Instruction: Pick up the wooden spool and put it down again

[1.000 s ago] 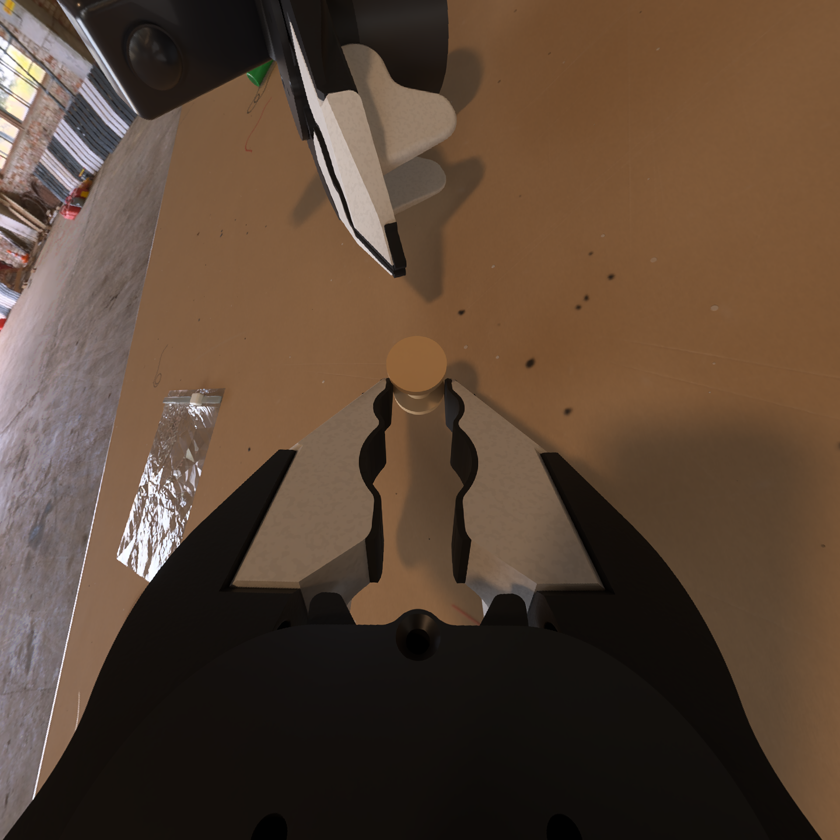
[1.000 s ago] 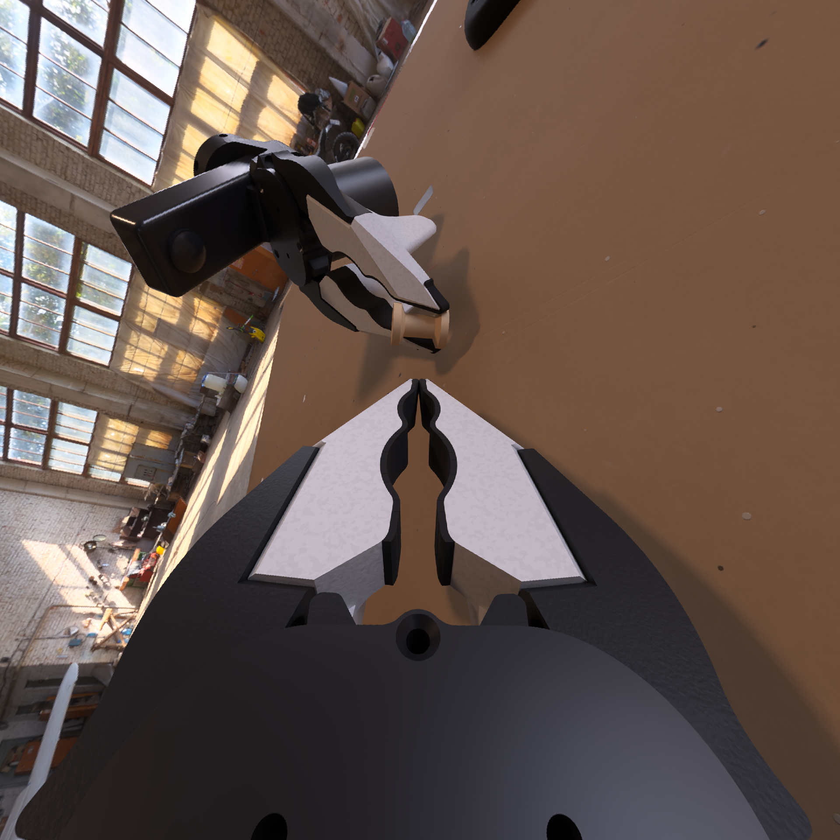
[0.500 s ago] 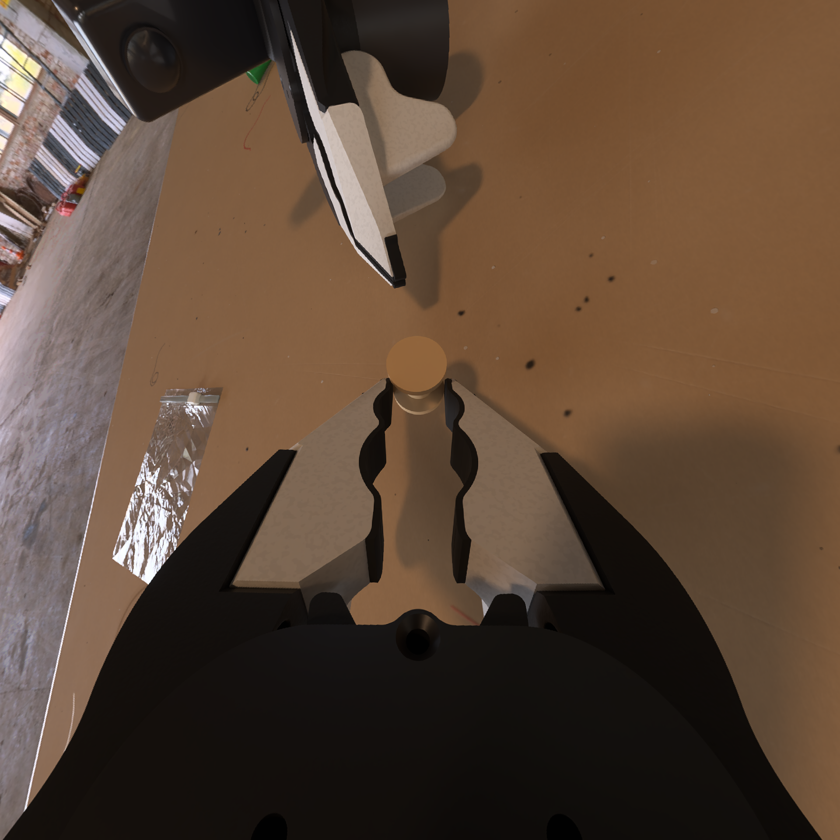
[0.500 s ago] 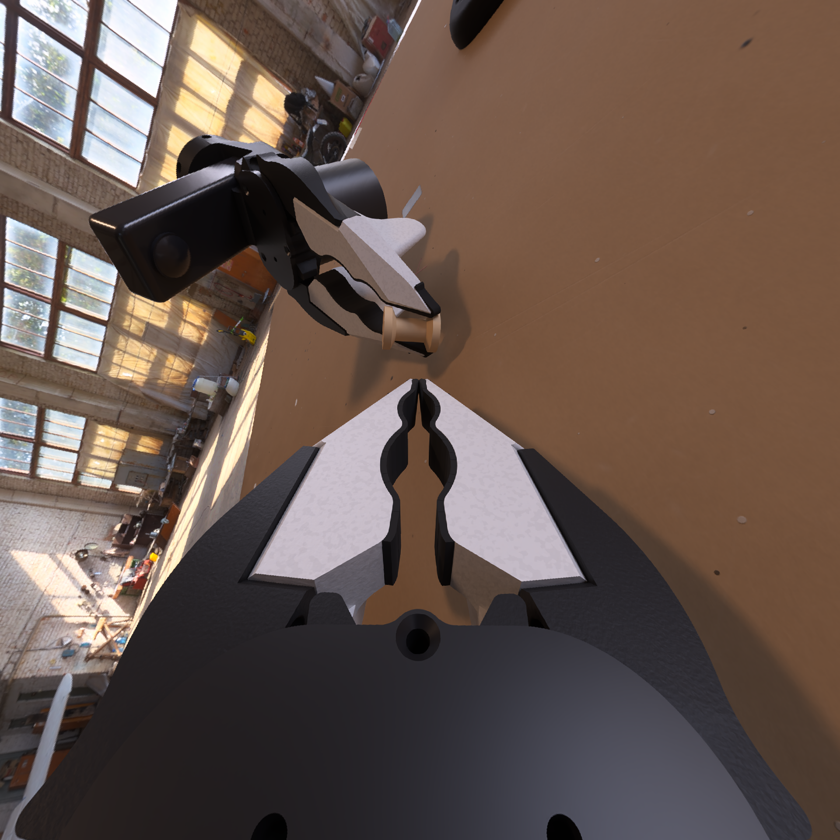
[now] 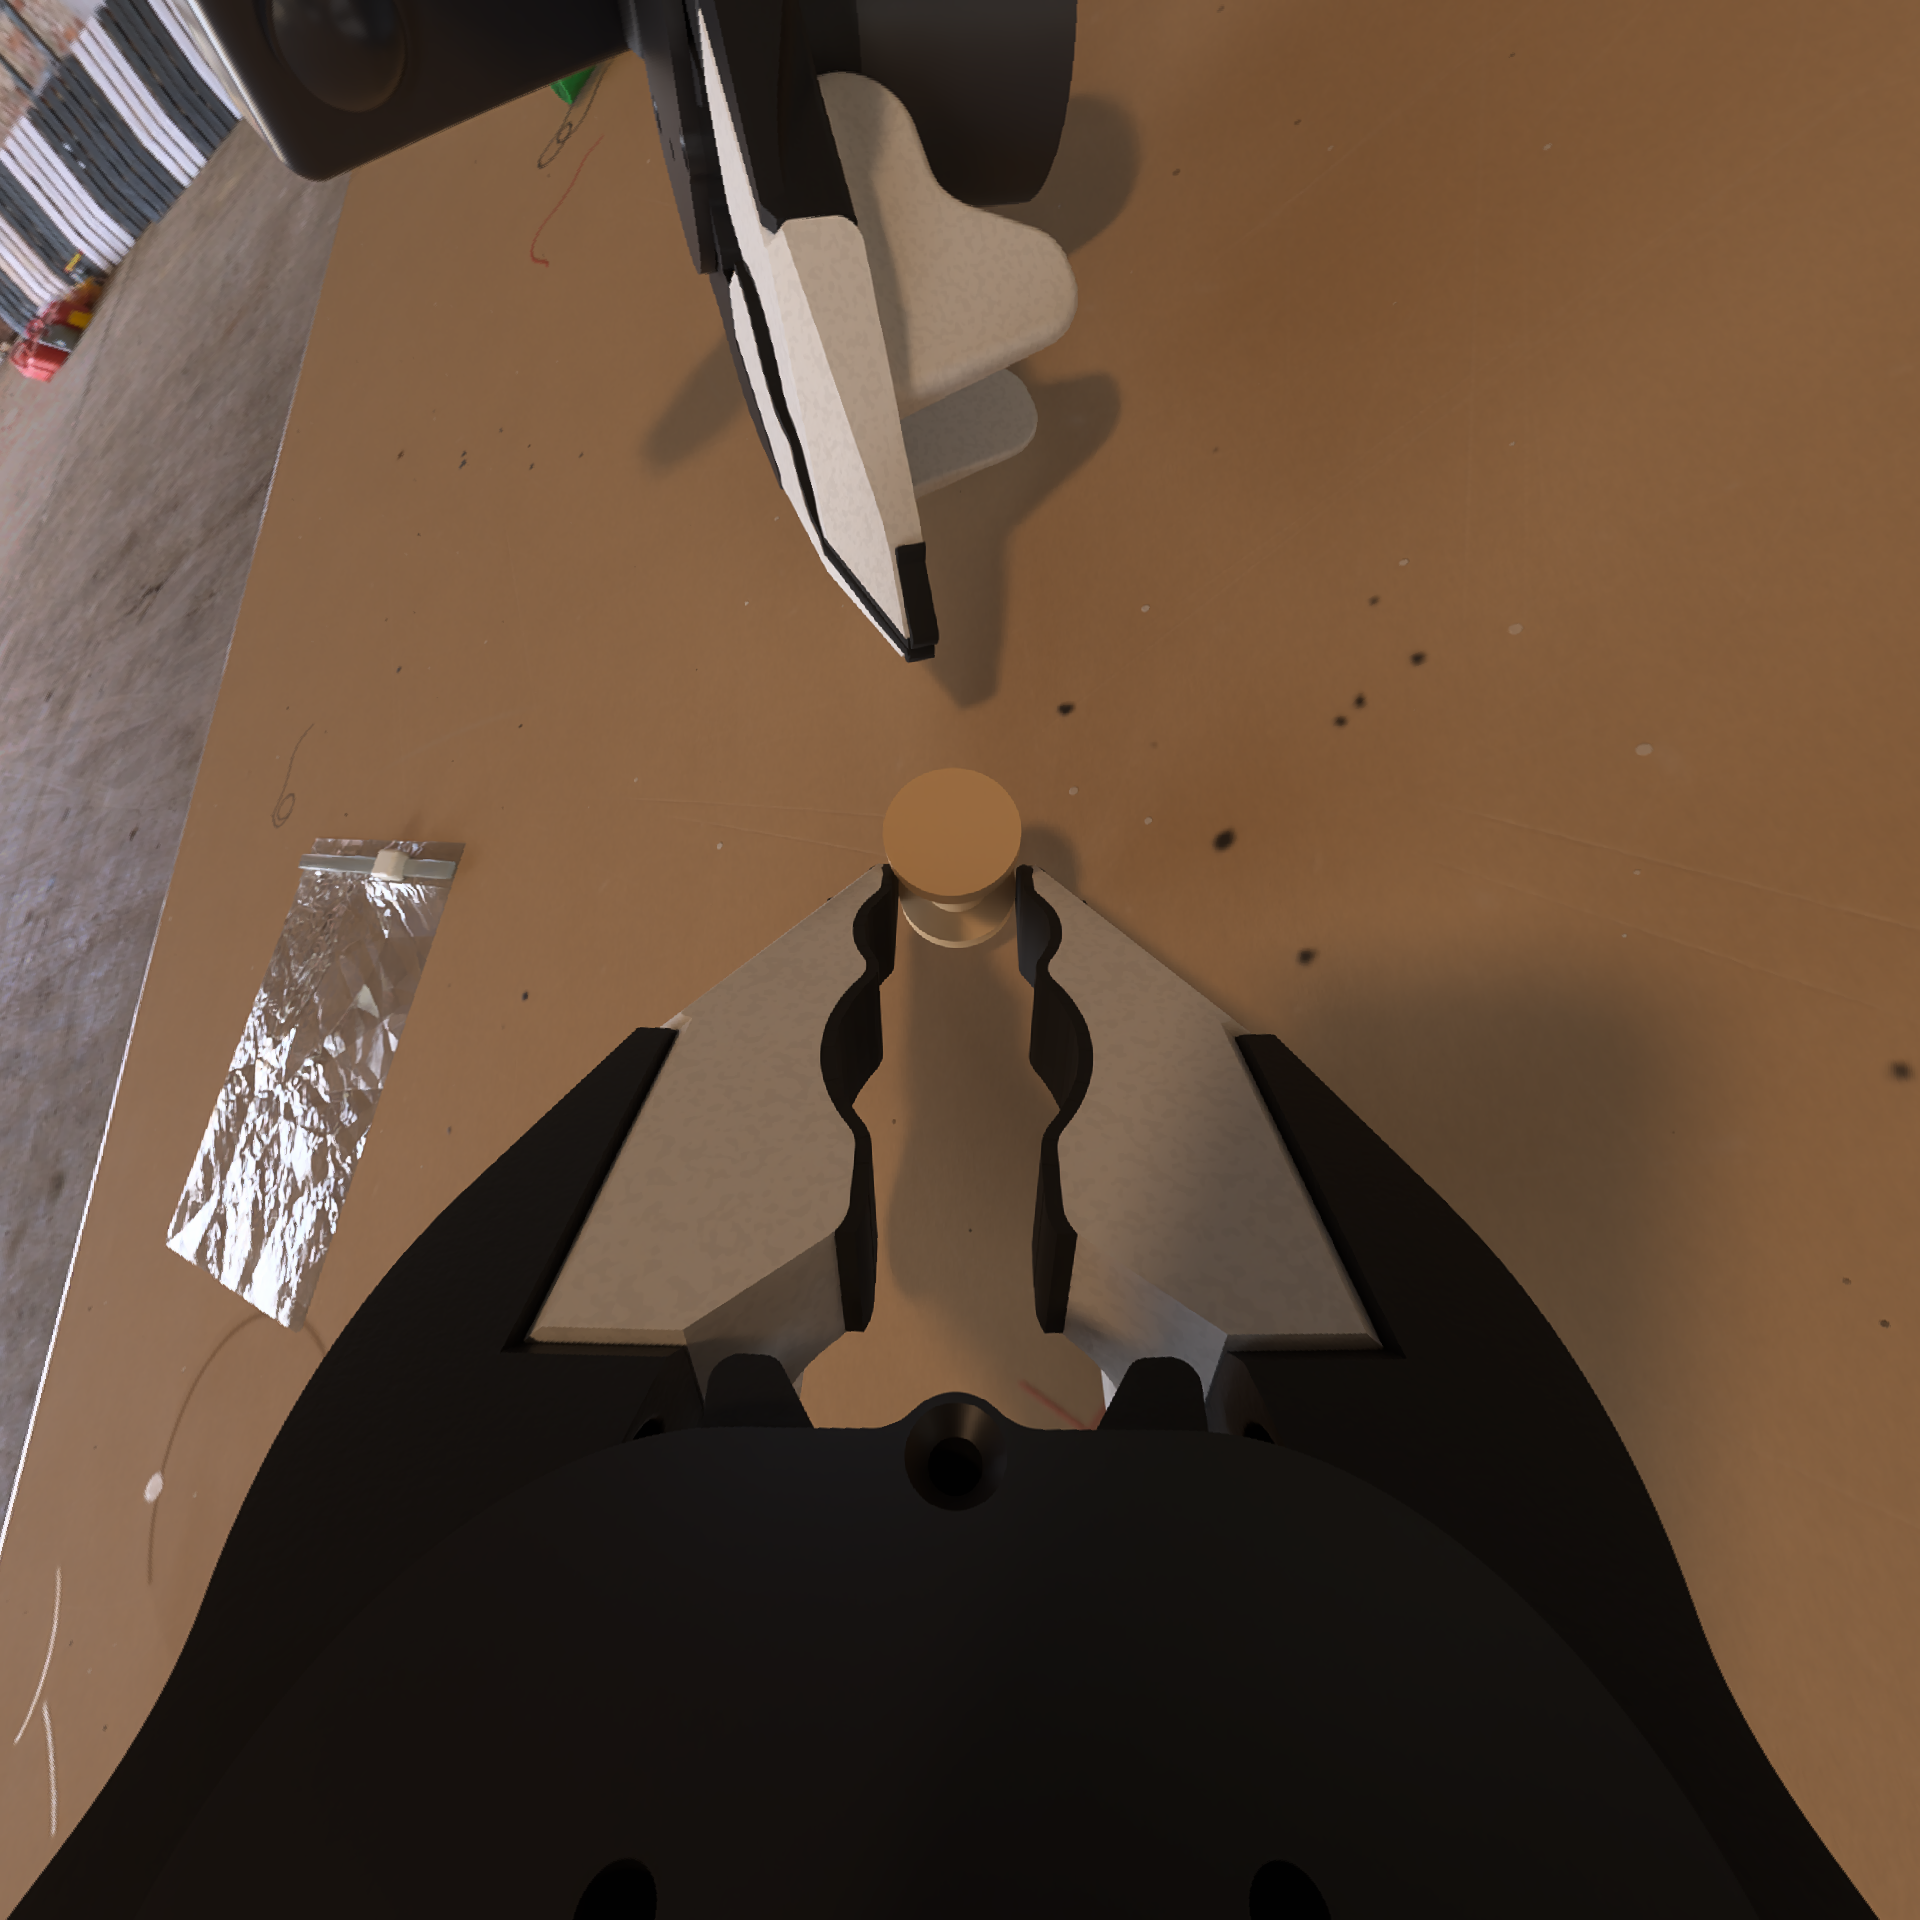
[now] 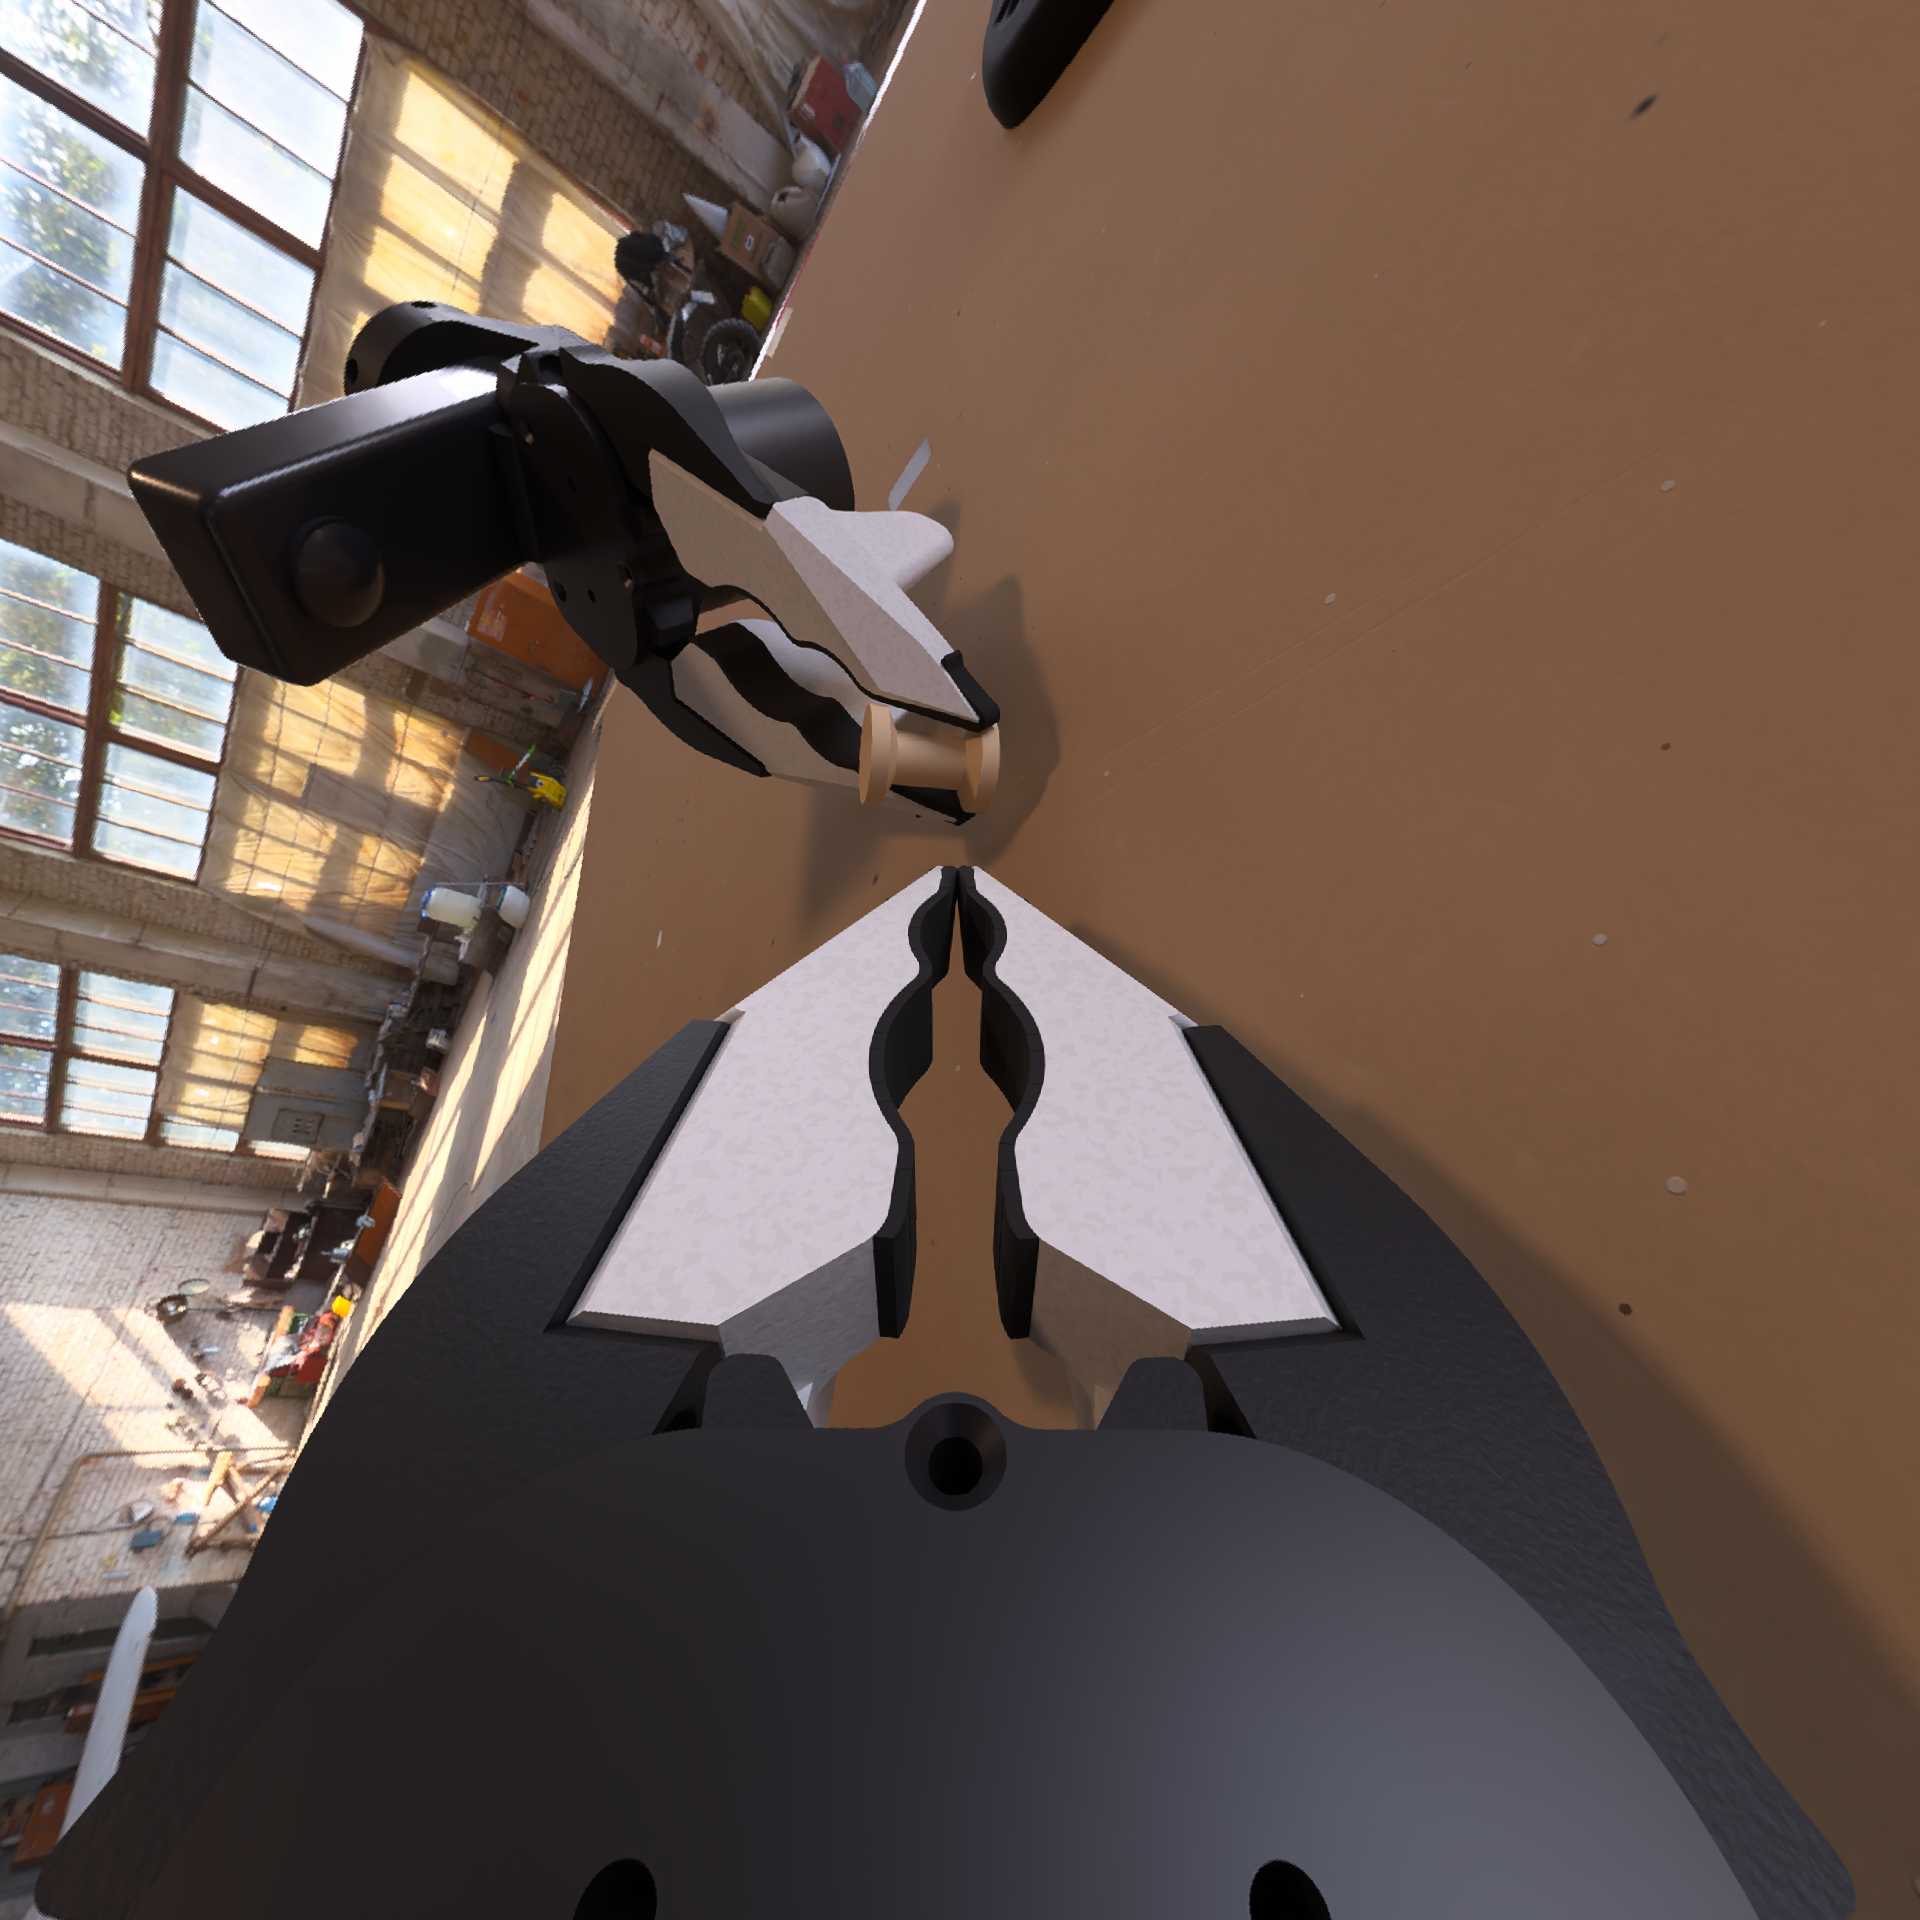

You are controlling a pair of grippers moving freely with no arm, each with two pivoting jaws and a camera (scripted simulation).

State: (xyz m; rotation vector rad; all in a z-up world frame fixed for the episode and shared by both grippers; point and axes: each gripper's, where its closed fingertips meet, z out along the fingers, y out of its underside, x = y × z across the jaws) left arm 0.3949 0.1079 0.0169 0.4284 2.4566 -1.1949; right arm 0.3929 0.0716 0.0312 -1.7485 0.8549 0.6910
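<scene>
The wooden spool (image 5: pixel 951 826) is a small light-wood reel, gripped across its waist between the fingertips of my left gripper (image 5: pixel 951 883), which is shut on it. I look down on its round top flange. In the right wrist view the spool (image 6: pixel 925 767) stands upright in the left gripper (image 6: pixel 964 758), its lower flange close to the brown table (image 6: pixel 1455 727); I cannot tell whether it touches. My right gripper (image 6: pixel 956 873) is shut and empty, its tips just short of the spool. It also shows in the left wrist view (image 5: pixel 914 623), beyond the spool.
A crinkled silver foil pouch (image 5: pixel 312 1070) lies near the table's left edge. A black object (image 6: pixel 1029 52) sits far off on the table. The tabletop (image 5: pixel 1455 416) has dark specks and pen marks. A workshop floor lies beyond the edge.
The left gripper keeps hold of the spool and has shifted only slightly. The right gripper stays shut, its tips now a little nearer the spool.
</scene>
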